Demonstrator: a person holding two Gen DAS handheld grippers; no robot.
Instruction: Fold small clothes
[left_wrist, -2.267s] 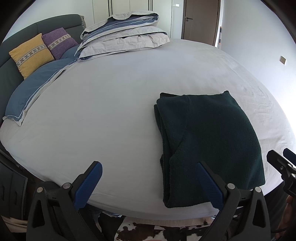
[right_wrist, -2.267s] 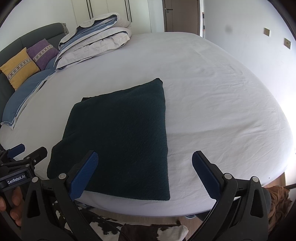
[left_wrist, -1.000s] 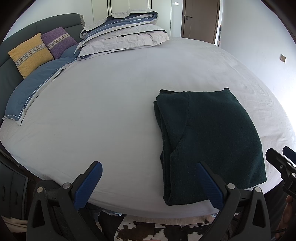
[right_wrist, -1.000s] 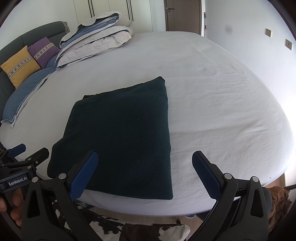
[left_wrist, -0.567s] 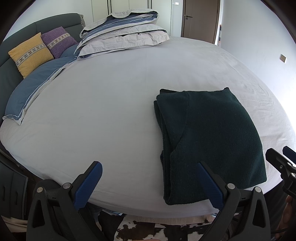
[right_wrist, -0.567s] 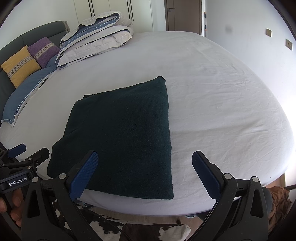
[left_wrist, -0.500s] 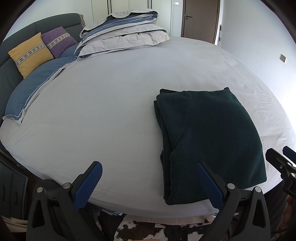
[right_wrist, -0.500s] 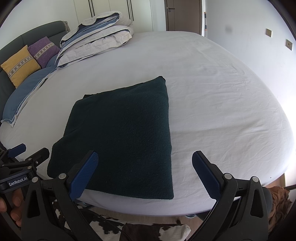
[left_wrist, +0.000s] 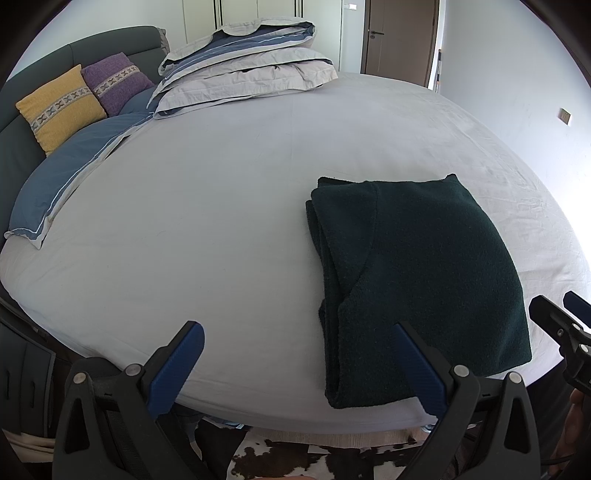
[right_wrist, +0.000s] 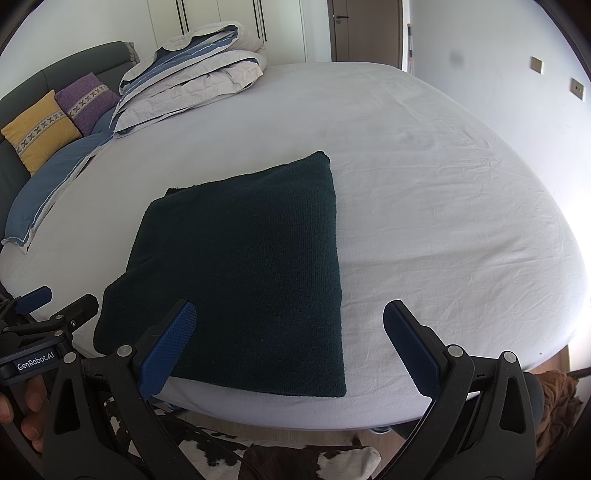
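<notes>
The bed (left_wrist: 229, 206), covered by a pale fitted sheet, fills the area ahead of both units; the risk here is its near edge, which lies just beyond the fingertips. The folded dark green garment (right_wrist: 251, 273) rests flat on the sheet with its near end close to that edge, directly ahead of the right hand-held gripper (right_wrist: 288, 343) and ahead-right of the left hand-held gripper (left_wrist: 299, 365). Any pull toward the operator could drag the garment over the edge and onto the cowhide rug (right_wrist: 288, 458) below. On the garment's left side, stacked layer edges (left_wrist: 328, 266) are exposed; a grasp there is likely to catch only the top layers, peeling the fold open. Both hand-held grippers stand wide apart, holding nothing and clear of the fabric. The knit surface appears soft, so a shallow pinch may slip. The folded duvet (left_wrist: 251, 70) and cushions (left_wrist: 62, 107) lie far ahead-left, posing no interference.
</notes>
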